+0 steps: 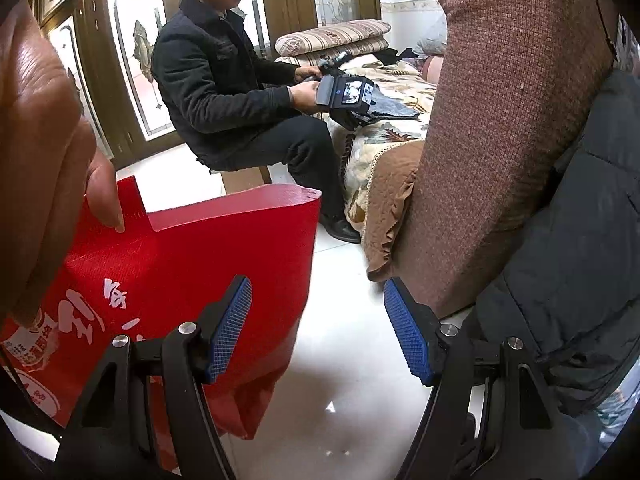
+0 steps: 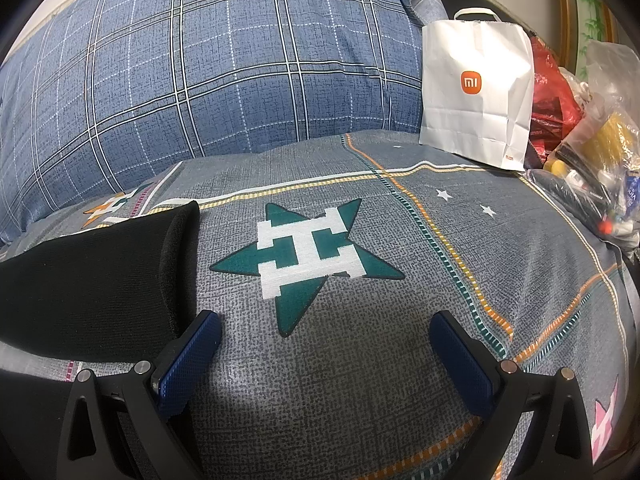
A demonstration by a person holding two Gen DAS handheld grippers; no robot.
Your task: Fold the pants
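Note:
In the right wrist view, black pants (image 2: 92, 276) lie on the grey bedsheet (image 2: 360, 360) at the left, with a thick cuffed end pointing to the far side. My right gripper (image 2: 325, 320) hovers open over the sheet. Its left blue pad (image 2: 192, 360) sits just beside the pants' near edge, and nothing is between the pads. In the left wrist view, my left gripper (image 1: 316, 292) is open above a white tiled floor (image 1: 352, 360), holding nothing. No pants show in that view.
A blue plaid quilt (image 2: 220, 60) is piled behind the sheet, with a white paper bag (image 2: 476, 92) and plastic bags (image 2: 592, 152) at the right. In the left wrist view a hand (image 1: 48, 140) touches a red bag (image 1: 180, 280). A seated person (image 1: 224, 92) holds another gripper by a floral bed (image 1: 384, 140). Brown knit fabric (image 1: 500, 120) hangs at the right.

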